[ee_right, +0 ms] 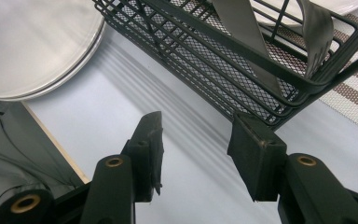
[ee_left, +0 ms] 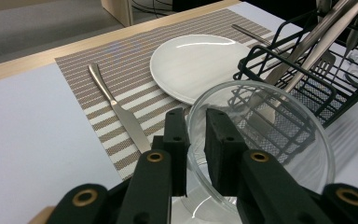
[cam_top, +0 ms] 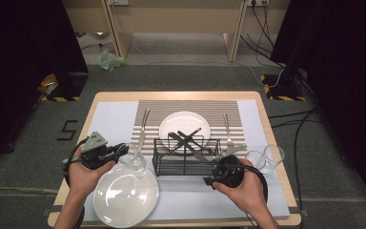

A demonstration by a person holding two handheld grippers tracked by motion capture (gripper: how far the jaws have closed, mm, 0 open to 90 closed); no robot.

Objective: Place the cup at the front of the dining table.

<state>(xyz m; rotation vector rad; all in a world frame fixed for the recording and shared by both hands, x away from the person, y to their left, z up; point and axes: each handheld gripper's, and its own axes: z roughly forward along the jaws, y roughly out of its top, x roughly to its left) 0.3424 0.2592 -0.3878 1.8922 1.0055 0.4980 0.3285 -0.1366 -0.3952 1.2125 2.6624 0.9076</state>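
The left gripper (ee_left: 196,135) pinches the glass bowl's (ee_left: 279,135) rim, bowl extending toward 2 o'clock, while the right gripper (ee_right: 196,149) hangs spread, empty.

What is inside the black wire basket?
Crossed metal cutlery leans inside the black wire basket, handles sticking above its rim. The lower ends are hidden behind the mesh.

Surface (cam_top: 267,110): light wood, covered by pale sheet (cam_top: 112,119). On sheet: 1 striped placemat (cam_top: 190,106), 1 black wire basket (cam_top: 183,157), 1 large white plate (cam_top: 124,196), 2 clear glasses (cam_top: 266,160) at right. On placemat: 1 small white plate (cam_top: 185,124), 1 knife (cam_top: 143,129), 1 fork (cam_top: 228,129).
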